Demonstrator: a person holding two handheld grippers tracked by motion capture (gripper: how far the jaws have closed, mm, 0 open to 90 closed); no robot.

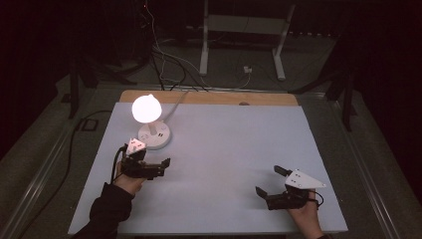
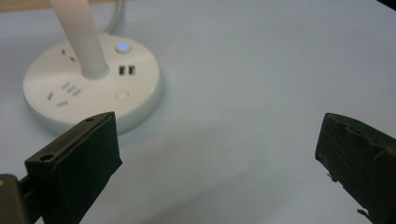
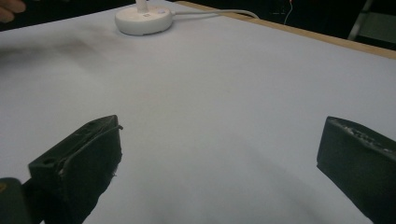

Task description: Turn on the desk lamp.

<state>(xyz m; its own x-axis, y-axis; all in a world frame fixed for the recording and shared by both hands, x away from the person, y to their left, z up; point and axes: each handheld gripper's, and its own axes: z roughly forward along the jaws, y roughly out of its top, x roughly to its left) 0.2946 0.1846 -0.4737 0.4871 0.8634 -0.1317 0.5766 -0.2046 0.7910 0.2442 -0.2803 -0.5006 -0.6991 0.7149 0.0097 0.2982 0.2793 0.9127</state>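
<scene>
A white desk lamp stands at the table's back left, its globe [image 1: 146,108] lit and its round base [image 1: 155,135] resting on the white sheet. My left gripper [image 1: 152,162] is just in front of the base, open, with nothing between its jaws. In the left gripper view the base [image 2: 93,84] lies close ahead at the upper left of the gripper [image 2: 219,135], with a blue-lit button [image 2: 122,46] and sockets on top. My right gripper [image 1: 268,180] rests near the front right, open and empty. In the right gripper view the gripper [image 3: 219,140] faces bare sheet, and the lamp base [image 3: 144,19] sits far off.
A white sheet [image 1: 224,149] covers the table, with a wooden strip [image 1: 209,98] showing along the far edge. The lamp's white cable [image 3: 219,13] runs off the back edge. Behind the table are a white metal stand [image 1: 244,30] and floor cables, in a dark room.
</scene>
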